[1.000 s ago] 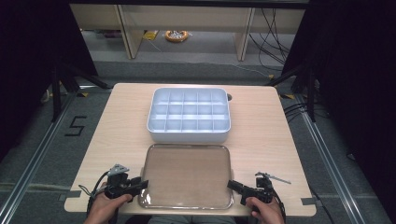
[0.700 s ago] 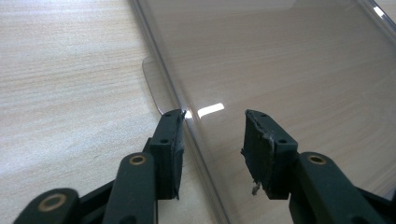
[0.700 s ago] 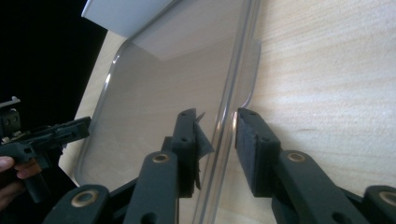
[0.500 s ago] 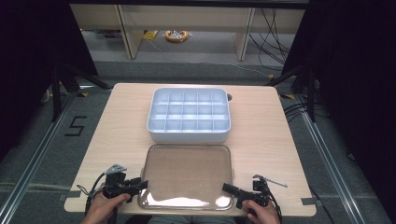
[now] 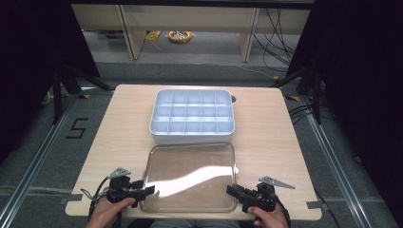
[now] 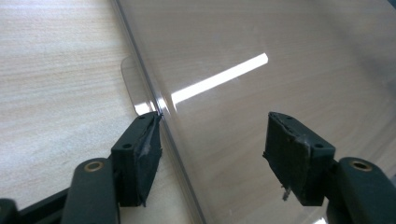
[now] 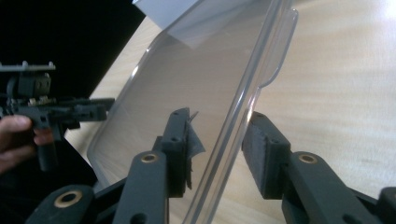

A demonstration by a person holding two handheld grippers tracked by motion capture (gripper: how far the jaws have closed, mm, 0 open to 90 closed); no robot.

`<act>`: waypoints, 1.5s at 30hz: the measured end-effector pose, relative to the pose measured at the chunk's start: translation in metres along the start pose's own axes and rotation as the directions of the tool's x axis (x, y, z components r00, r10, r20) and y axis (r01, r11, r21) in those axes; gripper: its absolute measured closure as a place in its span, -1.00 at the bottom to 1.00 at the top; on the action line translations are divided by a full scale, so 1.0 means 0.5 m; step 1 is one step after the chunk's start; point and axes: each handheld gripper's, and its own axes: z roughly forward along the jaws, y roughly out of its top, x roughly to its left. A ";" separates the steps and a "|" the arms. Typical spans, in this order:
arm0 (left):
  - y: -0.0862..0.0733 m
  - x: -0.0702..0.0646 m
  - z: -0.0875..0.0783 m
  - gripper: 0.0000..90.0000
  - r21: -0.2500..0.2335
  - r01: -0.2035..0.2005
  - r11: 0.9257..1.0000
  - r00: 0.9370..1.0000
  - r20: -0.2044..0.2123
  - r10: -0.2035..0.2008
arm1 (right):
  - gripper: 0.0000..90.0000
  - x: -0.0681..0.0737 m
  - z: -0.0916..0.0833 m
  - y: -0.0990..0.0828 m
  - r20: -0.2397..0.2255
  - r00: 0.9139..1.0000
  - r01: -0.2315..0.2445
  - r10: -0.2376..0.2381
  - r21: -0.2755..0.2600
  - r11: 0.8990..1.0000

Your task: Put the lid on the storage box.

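Two grippers sit at the near edge of the table (image 5: 266, 118), one in each hand, both working the same clear plastic lid (image 5: 190, 175).

Left gripper (image 5: 151, 191) first: its jaws have just been opening and now stand wide apart. In the left gripper view (image 6: 212, 149) the lid's long edge (image 6: 163, 112) runs up between the two pads, right against the inner face of the left-hand pad (image 6: 144, 154), while the other pad (image 6: 292, 156) hangs well clear over the flat clear panel. No squeeze there; the lid is between the fingers but not pinched. A small clear tab (image 6: 133, 86) juts from the rim just beyond the left pad's tip.

Right gripper (image 5: 234, 192) now: its jaws have just been opening a little, and the right gripper view (image 7: 217, 149) shows the lid's raised rim (image 7: 233, 126) passing between the pads with a thin gap on each side, so it reads as loose, not clamped. Past those fingertips the lid stretches across to the left gripper (image 7: 70, 112) and the hand holding it (image 7: 18, 140).

Farther out, beyond both sets of fingers, a white compartment box (image 5: 192, 116) stands just past the lid's far edge, close to it, its grid of cells open to the ceiling.
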 end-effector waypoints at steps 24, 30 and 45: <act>0.003 0.007 -0.006 -0.13 -0.003 0.137 0.990 0.990 0.023 -0.137 | 0.46 0.030 -0.022 -0.007 -0.041 0.989 0.144 -0.145 -0.029 0.989; 0.008 0.006 -0.017 0.08 -0.031 0.102 0.994 0.994 0.029 -0.101 | 0.47 0.017 -0.019 -0.009 -0.018 0.993 0.113 -0.113 -0.011 0.994; 0.019 -0.016 -0.027 0.30 -0.069 0.022 0.997 1.000 0.006 -0.021 | 0.49 0.007 -0.016 -0.006 0.088 0.991 0.103 -0.104 0.022 0.994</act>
